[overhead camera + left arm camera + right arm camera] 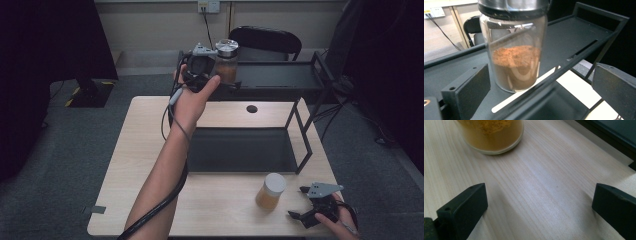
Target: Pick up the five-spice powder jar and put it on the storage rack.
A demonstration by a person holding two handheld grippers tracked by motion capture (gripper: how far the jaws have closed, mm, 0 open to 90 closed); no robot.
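Because the black shelf rack (280,75) stands on the desk (150,150) with its top tier raised, the metal-lidded jar of brown powder (515,62), upright near that tier's front left edge, looks to me the likeliest thing to fall. The left gripper (200,67) sits just beside it, jaws spread wide and not touching; a careless nudge could tip it off. Near the desk's front right corner, the white-lidded jar (271,191) stands just ahead of the right gripper (320,205), whose jaws gape wide and could knock it.
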